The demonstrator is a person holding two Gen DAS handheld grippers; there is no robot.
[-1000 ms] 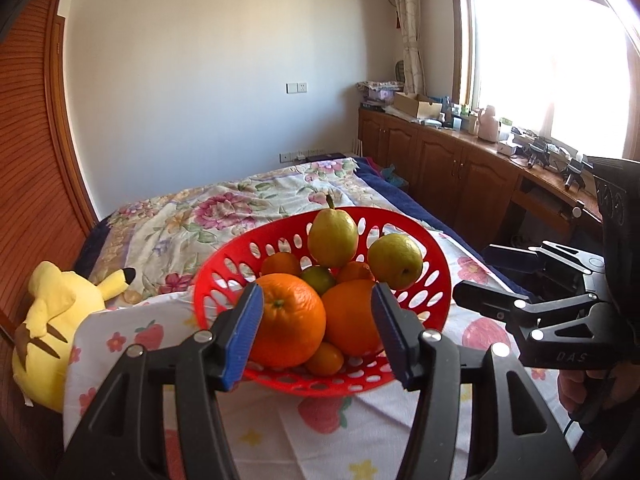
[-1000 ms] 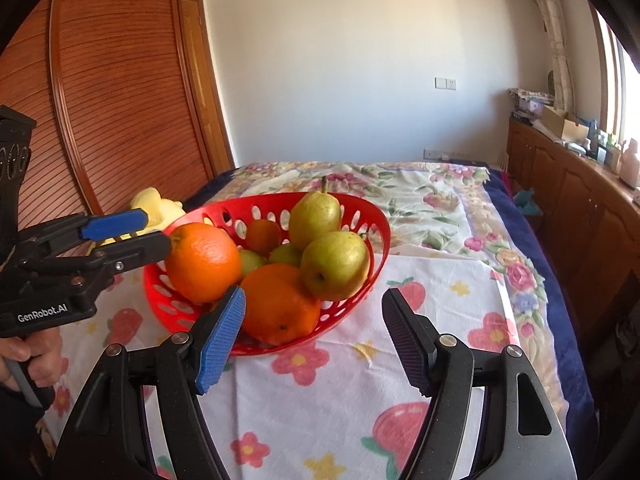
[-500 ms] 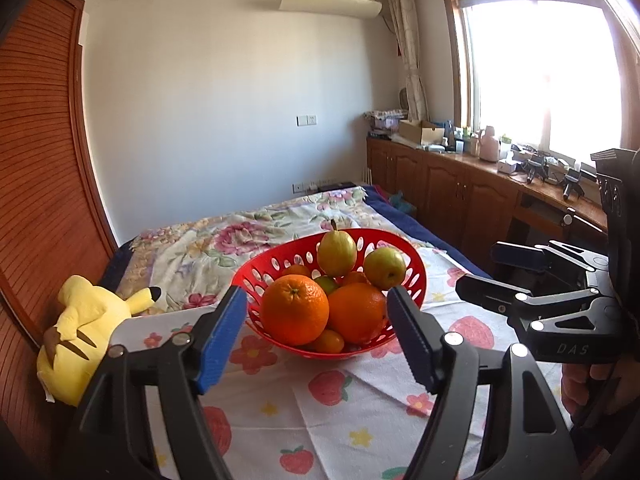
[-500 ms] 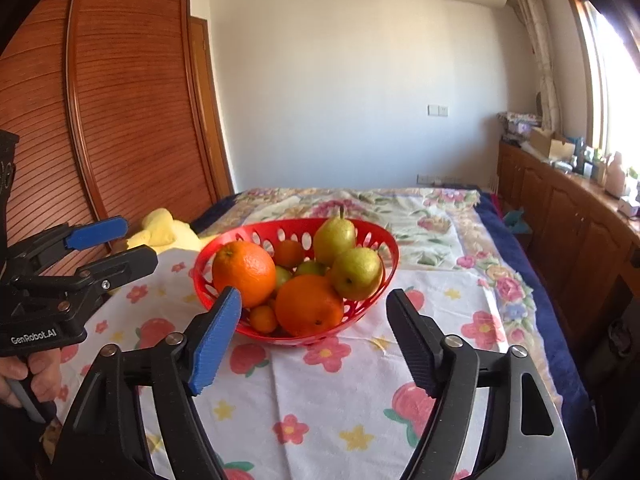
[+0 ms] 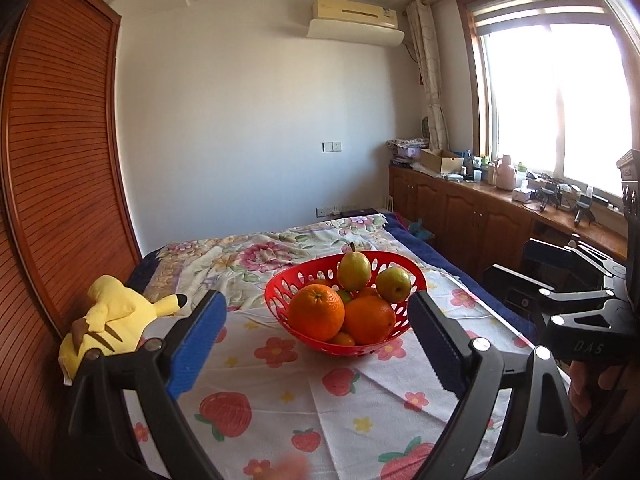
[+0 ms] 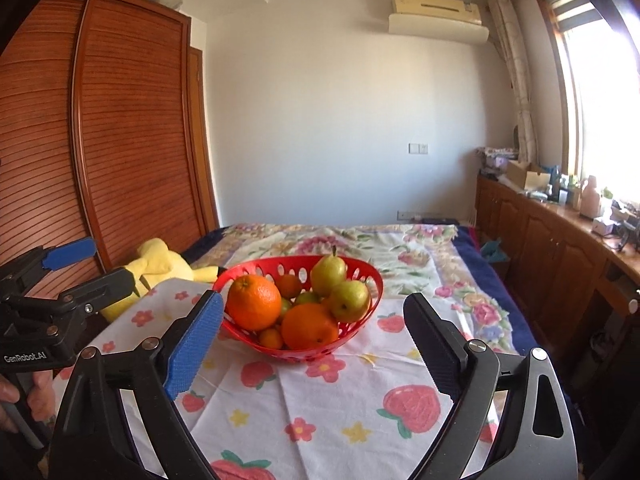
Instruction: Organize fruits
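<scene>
A red perforated basket (image 5: 280,288) (image 6: 368,280) stands on a white cloth with a strawberry print. It holds two big oranges (image 5: 316,312) (image 6: 253,307), two green-yellow pears (image 5: 353,271) (image 6: 328,272) and some small citrus. My left gripper (image 5: 316,340) is open and empty, well back from the basket. My right gripper (image 6: 314,340) is open and empty, also back from it. Each gripper shows at the edge of the other's view (image 6: 86,264) (image 5: 520,264).
A yellow plush toy (image 5: 108,316) (image 6: 164,264) lies left of the basket by the wooden wardrobe (image 6: 120,140). A floral bedspread (image 5: 260,252) lies behind. Wooden cabinets with clutter (image 5: 480,208) run along the right under the window.
Both grippers have pulled back and up from the basket, which now looks smaller and farther off. The jaws stay open and empty. The fruit has not moved.
</scene>
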